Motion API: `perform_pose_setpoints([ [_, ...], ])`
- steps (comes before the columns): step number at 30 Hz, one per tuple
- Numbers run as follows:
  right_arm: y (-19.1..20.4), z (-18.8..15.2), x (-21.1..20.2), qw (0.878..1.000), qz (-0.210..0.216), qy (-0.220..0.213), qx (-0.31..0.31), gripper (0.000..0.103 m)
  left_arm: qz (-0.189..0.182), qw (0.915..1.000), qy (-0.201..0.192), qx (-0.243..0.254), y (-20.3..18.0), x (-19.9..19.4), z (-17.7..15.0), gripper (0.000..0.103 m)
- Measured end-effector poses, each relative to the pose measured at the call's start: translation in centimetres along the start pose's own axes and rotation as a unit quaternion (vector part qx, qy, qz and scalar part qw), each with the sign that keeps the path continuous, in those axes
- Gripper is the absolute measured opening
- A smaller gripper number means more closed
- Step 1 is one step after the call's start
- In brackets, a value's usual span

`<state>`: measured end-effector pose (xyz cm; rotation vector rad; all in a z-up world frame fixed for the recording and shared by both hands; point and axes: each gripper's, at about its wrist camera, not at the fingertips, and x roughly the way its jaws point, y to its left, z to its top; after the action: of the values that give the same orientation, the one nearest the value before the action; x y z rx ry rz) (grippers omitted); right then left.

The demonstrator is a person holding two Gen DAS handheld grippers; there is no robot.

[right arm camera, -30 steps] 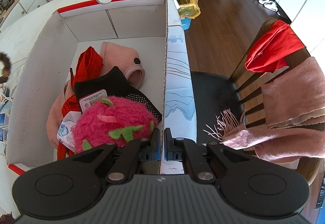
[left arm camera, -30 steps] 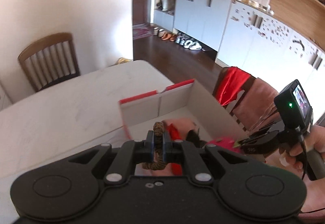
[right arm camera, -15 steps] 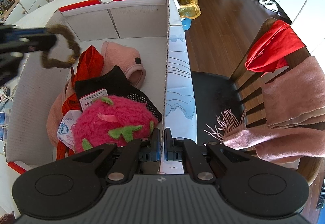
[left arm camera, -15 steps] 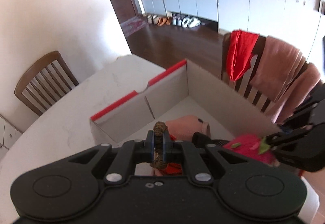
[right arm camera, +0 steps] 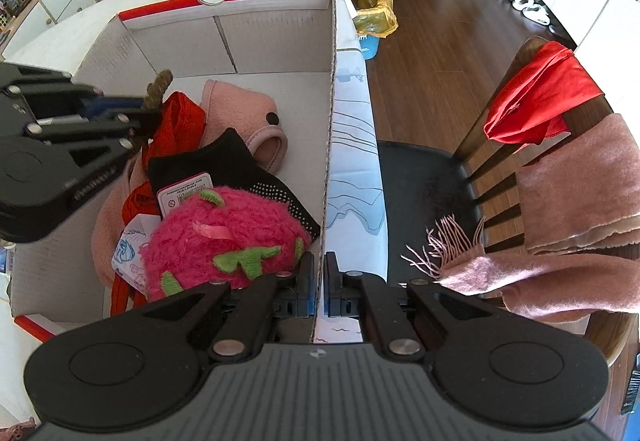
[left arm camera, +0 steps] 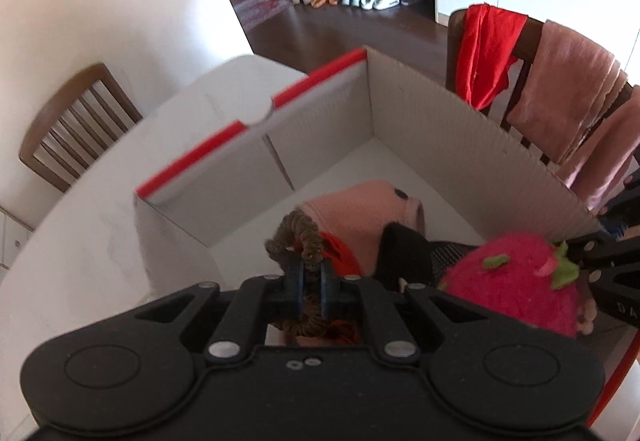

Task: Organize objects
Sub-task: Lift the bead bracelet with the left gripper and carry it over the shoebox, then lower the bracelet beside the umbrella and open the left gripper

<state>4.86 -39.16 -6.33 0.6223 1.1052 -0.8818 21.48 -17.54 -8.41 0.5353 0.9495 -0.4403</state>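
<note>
A white cardboard box (right arm camera: 328, 89) with a red rim stands on the white table. Inside lie a pink fleece piece (right arm camera: 240, 109), a red cloth (right arm camera: 180, 121), a black dotted sock (right arm camera: 232, 165) and a fuzzy pink strawberry plush (right arm camera: 224, 237). My left gripper (left arm camera: 307, 275) is shut on a brown scrunchie (left arm camera: 298, 237) and hangs inside the box over the red cloth; in the right wrist view the left gripper (right arm camera: 140, 113) reaches in from the left, with the scrunchie (right arm camera: 158, 91) poking up. My right gripper (right arm camera: 319, 281) is shut on the box's right wall near its front corner.
A wooden chair (right arm camera: 500, 145) right of the table carries a red cloth (right arm camera: 540, 97) and pink scarves (right arm camera: 576, 177). A bin with a yellow bag (right arm camera: 370, 7) stands on the floor beyond. Another chair (left arm camera: 72, 121) stands at the table's far side.
My left gripper has come down and forward with the scrunchie, from beside the box to inside it above the clothes. The right gripper has kept still on the box wall.
</note>
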Motion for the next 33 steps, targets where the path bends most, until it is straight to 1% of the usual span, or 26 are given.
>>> perform_pose_setpoints([
  [4,-0.1,0.0,0.0,1.000,0.000,0.000,0.000,0.003,-0.012,0.9998,0.014,-0.005,-0.1,0.5,-0.3,0.007],
  [8,-0.1,0.0,0.0,1.000,0.000,0.000,0.001,0.003,-0.024,0.9994,0.019,-0.014,0.1,0.5,-0.4,0.008],
  [10,-0.1,0.0,0.0,1.000,0.000,0.000,0.001,0.003,-0.027,0.9992,0.021,-0.022,0.3,0.5,-0.4,0.013],
  [14,-0.1,0.0,0.0,1.000,0.000,0.000,0.001,0.003,-0.033,0.9986,0.023,-0.035,0.7,0.4,-0.6,0.018],
  [15,-0.1,0.0,0.0,1.000,0.000,0.000,0.001,0.003,-0.036,0.9984,0.022,-0.038,0.8,0.3,-0.6,0.021],
  [19,-0.1,0.0,0.0,1.000,0.000,0.000,0.002,0.003,-0.040,0.9981,0.014,-0.046,1.1,-0.1,-0.7,0.038],
  [21,-0.1,0.0,0.0,1.000,0.000,0.000,0.003,0.003,-0.041,0.9980,0.011,-0.046,1.2,-0.4,-0.8,0.039],
  [23,-0.2,0.0,0.0,1.000,0.000,0.000,0.004,0.003,-0.050,0.9977,0.006,-0.046,1.4,-0.9,-1.0,0.043],
  [25,-0.2,0.0,0.0,1.000,0.000,0.001,0.004,0.003,-0.050,0.9976,-0.002,-0.048,1.6,-1.6,-1.3,0.049],
  [27,-0.1,0.1,0.0,1.000,-0.001,0.001,0.004,0.003,-0.052,0.9971,-0.009,-0.054,1.9,-2.4,-1.5,0.051],
  [29,-0.1,0.1,0.1,1.000,-0.001,0.001,0.004,0.003,-0.060,0.9959,-0.019,-0.065,2.4,-3.4,-1.6,0.053],
  [31,-0.1,0.1,0.1,1.000,-0.001,0.001,0.005,0.003,-0.064,0.9947,-0.029,-0.075,2.7,-4.4,-1.7,0.058],
  [33,-0.1,0.1,0.1,1.000,-0.001,0.001,0.005,0.003,-0.068,0.9934,-0.045,-0.080,3.1,-5.6,-1.8,0.061],
])
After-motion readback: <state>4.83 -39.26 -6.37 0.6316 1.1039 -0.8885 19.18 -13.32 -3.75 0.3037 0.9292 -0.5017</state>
